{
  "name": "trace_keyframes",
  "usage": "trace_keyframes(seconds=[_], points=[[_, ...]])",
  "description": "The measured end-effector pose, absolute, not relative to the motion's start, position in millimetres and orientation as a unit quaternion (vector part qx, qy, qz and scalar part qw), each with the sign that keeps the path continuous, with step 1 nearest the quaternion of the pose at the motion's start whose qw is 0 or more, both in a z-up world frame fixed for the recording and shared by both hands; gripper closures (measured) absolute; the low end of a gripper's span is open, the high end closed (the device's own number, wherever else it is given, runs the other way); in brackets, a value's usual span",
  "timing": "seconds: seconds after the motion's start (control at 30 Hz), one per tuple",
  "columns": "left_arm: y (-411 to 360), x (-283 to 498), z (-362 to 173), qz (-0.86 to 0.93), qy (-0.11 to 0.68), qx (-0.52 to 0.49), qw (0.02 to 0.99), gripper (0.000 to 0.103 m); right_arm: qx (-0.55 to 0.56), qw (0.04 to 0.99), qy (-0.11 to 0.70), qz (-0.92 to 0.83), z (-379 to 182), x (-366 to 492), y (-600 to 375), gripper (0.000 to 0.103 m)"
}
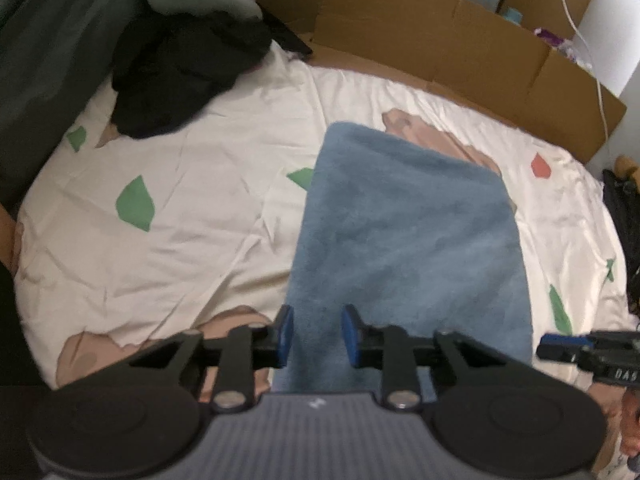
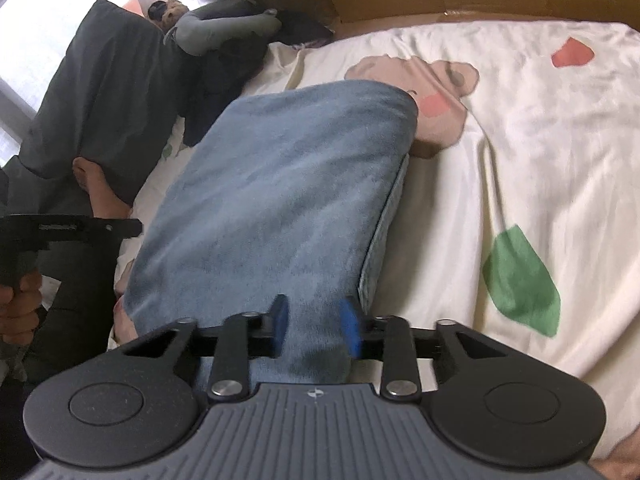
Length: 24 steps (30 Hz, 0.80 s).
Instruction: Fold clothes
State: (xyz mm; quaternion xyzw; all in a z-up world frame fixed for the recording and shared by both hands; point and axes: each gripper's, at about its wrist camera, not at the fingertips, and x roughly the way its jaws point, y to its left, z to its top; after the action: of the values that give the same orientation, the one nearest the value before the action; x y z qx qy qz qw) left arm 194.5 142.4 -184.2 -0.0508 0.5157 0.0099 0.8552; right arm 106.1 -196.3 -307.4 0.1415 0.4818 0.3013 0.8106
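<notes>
A folded blue towel [image 1: 404, 232] lies lengthwise on the cream bedsheet [image 1: 192, 208]. My left gripper [image 1: 319, 336] is open above the towel's near left corner, and towel fabric shows in the gap between its blue pads [image 1: 285, 334]. In the right wrist view the same towel [image 2: 280, 184] is a thick folded stack with its layered edge on the right. My right gripper [image 2: 316, 326] is open over the towel's near right end. Each gripper shows in the other's view: the right one [image 1: 560, 347] at the towel's right side, the left one [image 2: 120, 227] at its left.
A heap of black clothes [image 1: 180, 72] sits at the bed's far left, with grey garments [image 2: 224, 28] beyond it. Brown cardboard [image 1: 440, 40] lines the far side of the bed. A person's foot [image 2: 96, 184] and dark trouser leg [image 2: 100, 100] rest left of the towel.
</notes>
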Motion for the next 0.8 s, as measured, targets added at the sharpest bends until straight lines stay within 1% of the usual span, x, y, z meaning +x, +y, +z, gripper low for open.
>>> trace_keyframes(seconds=[0.13,0.23,0.27,0.3,0.37,0.43,0.47,0.5,0.53,0.57,0.67,0.8], points=[[144,202,-206,0.013,0.527,-0.04,0.849,0.079,0.138,0.818,0.476,0.293,-309,119,-190,0.077],[149,206,-221,0.013,0.531,-0.049,0.846,0.075,0.131,0.82,0.479,0.284,-315,128,-182,0.076],[151,207,-225,0.014,0.531,-0.052,0.845,0.071,0.131,0.819,0.481,0.283,-318,130,-180,0.076],[151,208,-224,0.014,0.531,-0.052,0.846,0.064,0.135,0.818,0.483,0.282,-321,131,-179,0.076],[151,208,-222,0.014,0.529,-0.051,0.847,0.056,0.137,0.817,0.487,0.278,-328,133,-175,0.076],[151,209,-219,0.014,0.526,-0.05,0.849,0.057,0.128,0.82,0.486,0.275,-332,132,-171,0.077],[151,209,-218,0.015,0.525,-0.049,0.849,0.06,0.124,0.821,0.484,0.274,-332,131,-170,0.077],[151,209,-216,0.015,0.524,-0.048,0.85,0.066,0.121,0.822,0.485,0.273,-330,131,-169,0.077],[150,209,-215,0.015,0.523,-0.048,0.851,0.069,0.119,0.822,0.486,0.271,-328,131,-169,0.077],[150,209,-214,0.015,0.522,-0.047,0.851,0.069,0.118,0.823,0.486,0.269,-325,131,-170,0.076],[146,209,-204,0.012,0.511,-0.035,0.859,0.073,0.131,0.831,0.473,0.263,-315,132,-179,0.076],[141,217,-191,0.001,0.493,-0.028,0.869,0.073,0.138,0.842,0.456,0.254,-306,140,-187,0.076]])
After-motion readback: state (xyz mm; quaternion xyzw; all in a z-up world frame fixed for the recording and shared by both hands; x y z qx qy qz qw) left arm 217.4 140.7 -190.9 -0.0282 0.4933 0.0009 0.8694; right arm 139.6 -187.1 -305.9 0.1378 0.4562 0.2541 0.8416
